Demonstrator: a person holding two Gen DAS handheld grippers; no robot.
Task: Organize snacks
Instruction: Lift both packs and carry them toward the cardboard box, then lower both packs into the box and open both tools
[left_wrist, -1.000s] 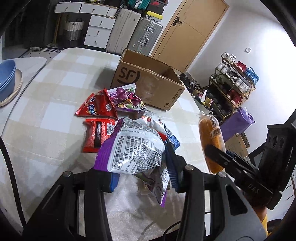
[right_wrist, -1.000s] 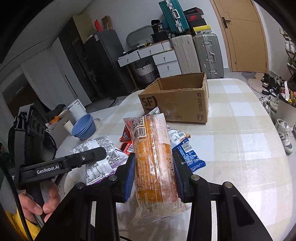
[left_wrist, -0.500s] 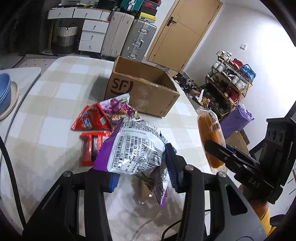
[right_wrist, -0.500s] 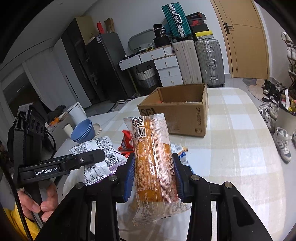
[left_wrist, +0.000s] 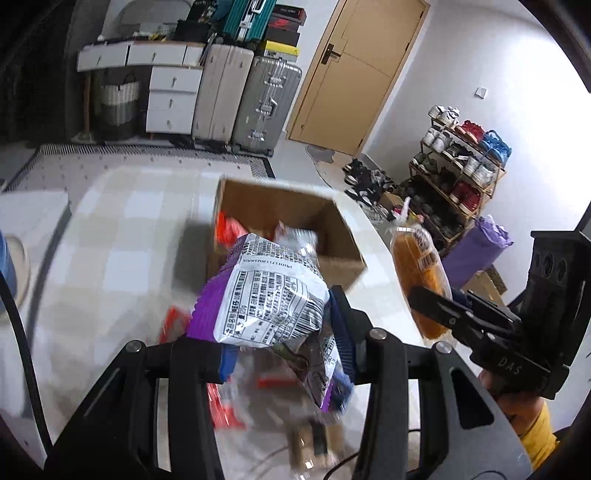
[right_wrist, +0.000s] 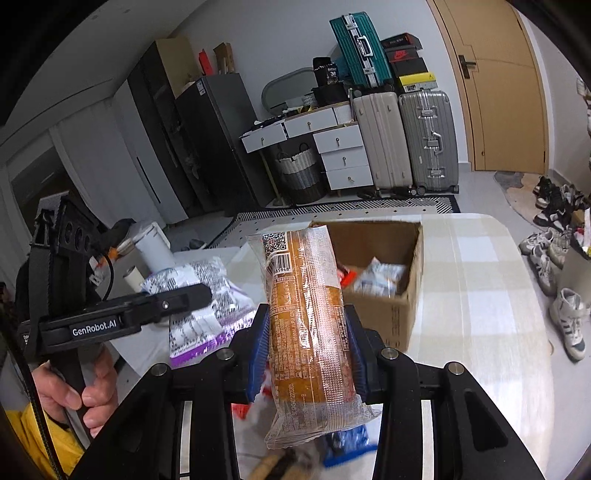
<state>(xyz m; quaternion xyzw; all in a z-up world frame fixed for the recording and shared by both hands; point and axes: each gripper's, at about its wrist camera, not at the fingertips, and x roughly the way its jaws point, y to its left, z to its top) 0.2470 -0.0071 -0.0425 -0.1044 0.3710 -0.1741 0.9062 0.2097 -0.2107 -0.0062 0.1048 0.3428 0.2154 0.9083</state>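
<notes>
My left gripper (left_wrist: 284, 350) is shut on a purple and silver snack bag (left_wrist: 269, 291), held in the air just in front of the open cardboard box (left_wrist: 343, 258). My right gripper (right_wrist: 306, 354) is shut on a long clear-wrapped orange cake roll (right_wrist: 306, 317), held upright before the same cardboard box (right_wrist: 399, 314). Several snack packets lie inside the box. Each gripper shows in the other's view: the right gripper (left_wrist: 443, 306) with its roll (left_wrist: 417, 273), and the left gripper (right_wrist: 192, 295) with its bag (right_wrist: 207, 314).
Red snack packets (left_wrist: 221, 406) and a blue one (right_wrist: 347, 443) lie blurred on the checked table (right_wrist: 480, 295) beneath the grippers. A hand (right_wrist: 74, 387) holds the left gripper's handle. Suitcases (right_wrist: 424, 147), white drawers and a shoe rack (left_wrist: 458, 177) stand beyond the table.
Both grippers rose and moved forward toward the box with their snacks still held. The box now looks closer and its inside shows.
</notes>
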